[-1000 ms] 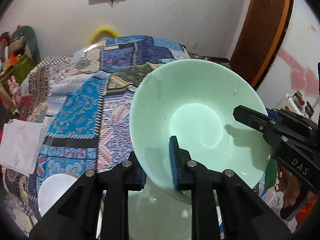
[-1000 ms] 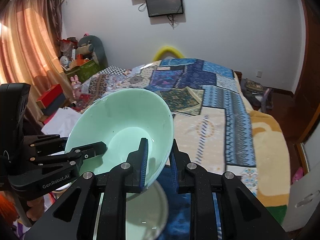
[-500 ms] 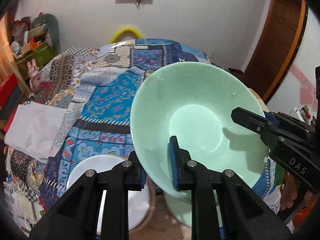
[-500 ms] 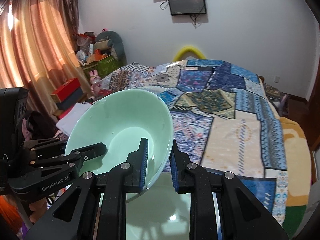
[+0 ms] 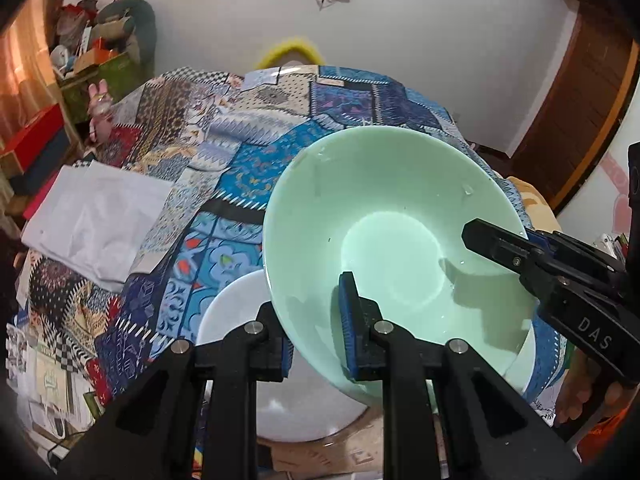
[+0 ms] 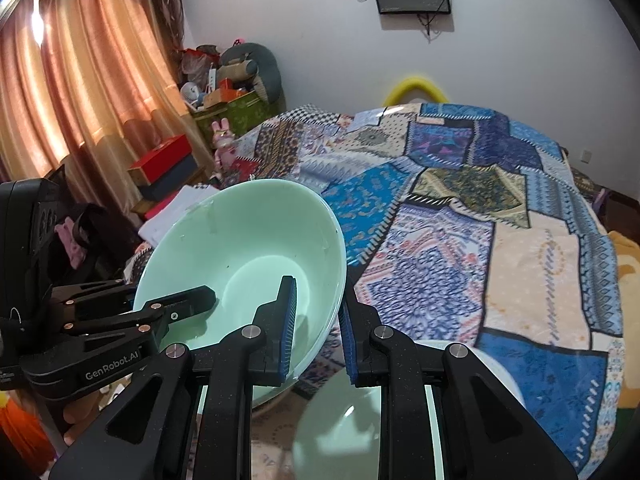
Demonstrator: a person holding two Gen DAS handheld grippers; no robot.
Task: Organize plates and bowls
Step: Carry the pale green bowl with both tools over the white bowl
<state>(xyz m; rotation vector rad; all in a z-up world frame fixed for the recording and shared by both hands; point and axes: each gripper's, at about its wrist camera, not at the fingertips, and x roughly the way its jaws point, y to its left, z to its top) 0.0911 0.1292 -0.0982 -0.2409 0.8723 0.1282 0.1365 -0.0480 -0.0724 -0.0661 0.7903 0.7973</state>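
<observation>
bowl [image 5: 384, 216] held in the air by both grippers, one on each side of its rim.
pale green bowl, tilted, mouth toward the cameras, above a patchwork bedspread [image 6: 500, 208]. left gripper [image 5: 312, 320]: jaws clamped on the near rim, one finger outside the wall, one blue pad [image 5: 346, 320] inside. right gripper [image 6: 316, 316]: jaws clamped on the opposite rim, one pad inside the bowl, one outside. below the bowl, in the left wrist view, a white plate [image 5: 236, 312] lies on the surface, partly hidden by the bowl. in the right wrist view a second pale green bowl [image 6: 340, 432] sits low between the gripper arms, blurred. folded white cloth [image 5: 92, 216] lies on the bedspread, well apart from the bowl.
</observation>
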